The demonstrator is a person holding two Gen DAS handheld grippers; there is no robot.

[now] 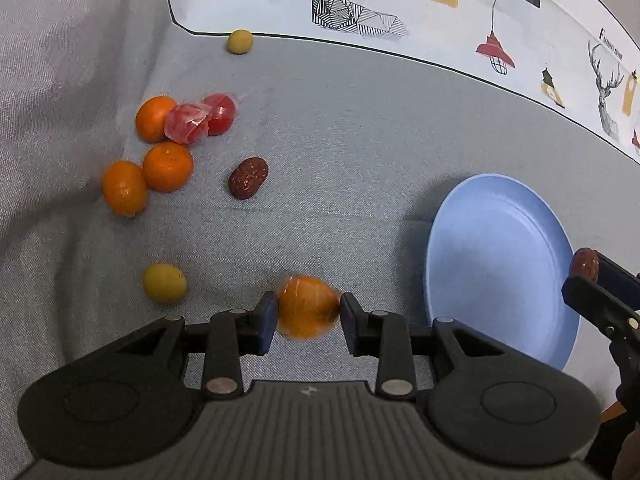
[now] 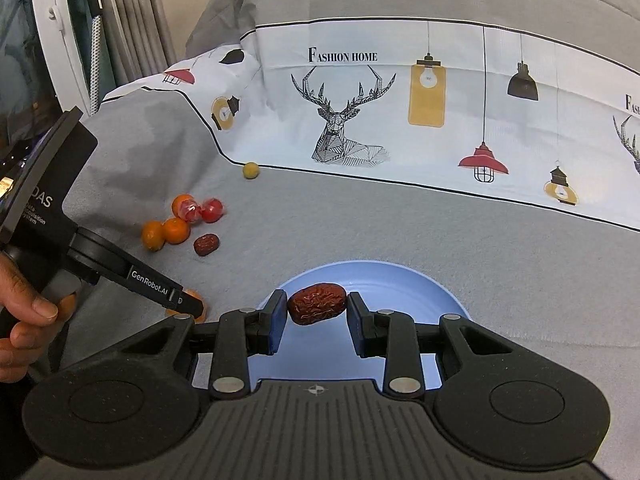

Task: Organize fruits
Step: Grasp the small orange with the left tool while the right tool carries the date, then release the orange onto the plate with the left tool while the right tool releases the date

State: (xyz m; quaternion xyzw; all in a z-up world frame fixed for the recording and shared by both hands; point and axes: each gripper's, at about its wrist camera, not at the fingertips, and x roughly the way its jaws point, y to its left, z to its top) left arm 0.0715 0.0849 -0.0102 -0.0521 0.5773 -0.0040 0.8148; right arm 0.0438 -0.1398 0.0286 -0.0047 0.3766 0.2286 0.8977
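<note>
My left gripper (image 1: 309, 312) points steeply down at the grey cloth with a small orange (image 1: 308, 306) between its pads. The orange is blurred while the fingers are sharp, and it looks loose, not pressed. My right gripper (image 2: 317, 306) is shut on a wrinkled red date (image 2: 317, 303) and holds it over the near part of the blue plate (image 2: 420, 284). In the left wrist view that date (image 1: 585, 264) shows at the plate's (image 1: 500, 240) right rim. The plate has nothing lying in it.
On the cloth to the left lie three oranges (image 1: 168, 166), two red fruits in clear wrap (image 1: 186, 123), another date (image 1: 248, 178) and two yellow fruits (image 1: 165, 282) (image 1: 240, 41). A deer-print sheet (image 2: 360, 100) rises behind. A person's hand (image 2: 28, 312) grips the left handle.
</note>
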